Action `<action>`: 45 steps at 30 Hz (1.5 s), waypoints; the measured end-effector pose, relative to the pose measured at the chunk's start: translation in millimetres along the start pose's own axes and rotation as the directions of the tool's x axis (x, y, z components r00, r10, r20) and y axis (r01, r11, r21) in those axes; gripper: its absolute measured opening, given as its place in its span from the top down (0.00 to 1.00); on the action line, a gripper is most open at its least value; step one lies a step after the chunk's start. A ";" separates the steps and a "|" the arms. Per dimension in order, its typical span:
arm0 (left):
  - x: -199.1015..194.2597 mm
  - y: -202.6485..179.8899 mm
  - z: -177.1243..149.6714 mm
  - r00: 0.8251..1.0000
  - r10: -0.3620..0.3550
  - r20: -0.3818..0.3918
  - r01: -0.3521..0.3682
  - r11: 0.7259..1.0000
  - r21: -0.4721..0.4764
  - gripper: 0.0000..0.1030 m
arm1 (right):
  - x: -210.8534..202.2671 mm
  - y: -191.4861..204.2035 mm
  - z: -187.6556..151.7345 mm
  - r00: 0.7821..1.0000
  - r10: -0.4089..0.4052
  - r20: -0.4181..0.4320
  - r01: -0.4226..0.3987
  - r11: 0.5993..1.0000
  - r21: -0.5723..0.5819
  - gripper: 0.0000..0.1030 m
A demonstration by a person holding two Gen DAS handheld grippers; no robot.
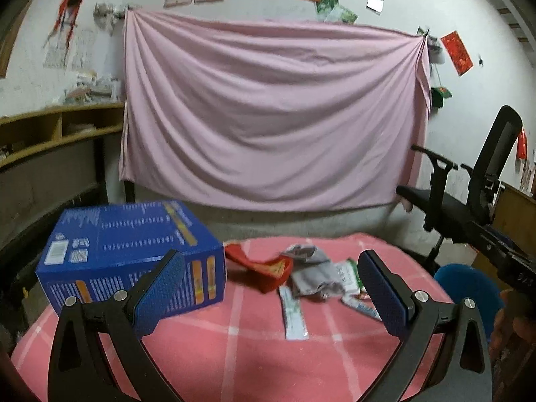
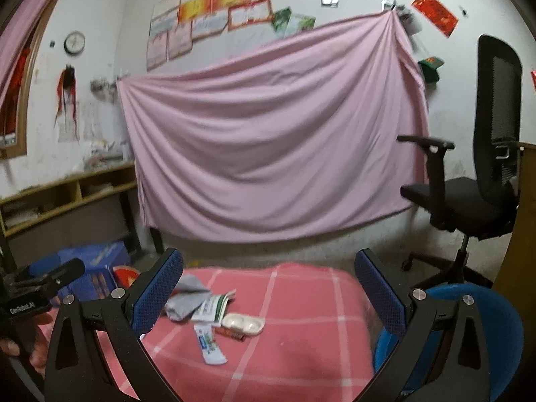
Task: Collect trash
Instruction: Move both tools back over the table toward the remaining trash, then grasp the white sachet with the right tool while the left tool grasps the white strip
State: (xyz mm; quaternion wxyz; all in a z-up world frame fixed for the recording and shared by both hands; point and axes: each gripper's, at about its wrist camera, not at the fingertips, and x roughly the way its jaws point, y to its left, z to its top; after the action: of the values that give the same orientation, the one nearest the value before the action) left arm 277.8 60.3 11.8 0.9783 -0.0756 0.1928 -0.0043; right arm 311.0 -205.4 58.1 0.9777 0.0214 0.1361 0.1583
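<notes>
Trash (image 1: 315,278) lies in a loose heap at the far middle of your pink checked cloth (image 1: 234,351), just right of the blue box (image 1: 134,254). Your left gripper (image 1: 271,288) and right gripper (image 2: 268,298) both hang released and empty above the near edge.

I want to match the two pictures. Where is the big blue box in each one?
Left wrist view: the blue box sits at lower left on the pink checked cloth.
Right wrist view: it is at far lower left, partly hidden.
Shared landmark: the red packet beside it.
</notes>
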 end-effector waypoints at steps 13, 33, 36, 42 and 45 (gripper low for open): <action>43.6 -4.0 -11.6 0.958 -0.043 -0.283 0.053 0.998 0.029 0.13 | 47.3 18.8 -29.6 0.950 0.041 -0.308 -0.059 0.997 -0.050 0.15; 81.2 -12.0 -16.7 0.859 -0.115 -0.499 0.153 0.988 0.035 0.67 | 93.3 34.0 -66.6 0.752 0.185 -0.633 -0.228 0.974 0.013 0.63; 82.2 -18.0 -17.9 0.858 -0.112 -0.502 0.164 0.985 0.060 0.76 | 94.1 35.5 -68.1 0.744 0.186 -0.642 -0.232 0.973 0.013 0.66; 82.5 -25.6 -21.5 0.861 -0.082 -0.502 0.160 0.980 0.115 0.89 | 95.0 39.2 -68.8 0.737 0.186 -0.650 -0.239 0.971 0.006 0.79; 81.4 -29.2 -22.5 0.869 -0.065 -0.490 0.145 0.981 0.127 0.91 | 95.0 40.4 -68.8 0.737 0.185 -0.650 -0.243 0.970 0.001 0.80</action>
State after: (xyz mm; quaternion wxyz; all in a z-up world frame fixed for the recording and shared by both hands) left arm 345.3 25.1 -35.0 0.9002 -0.0039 0.4256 -0.0919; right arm 366.6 -137.2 -29.3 0.8462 -0.0599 0.4538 0.2728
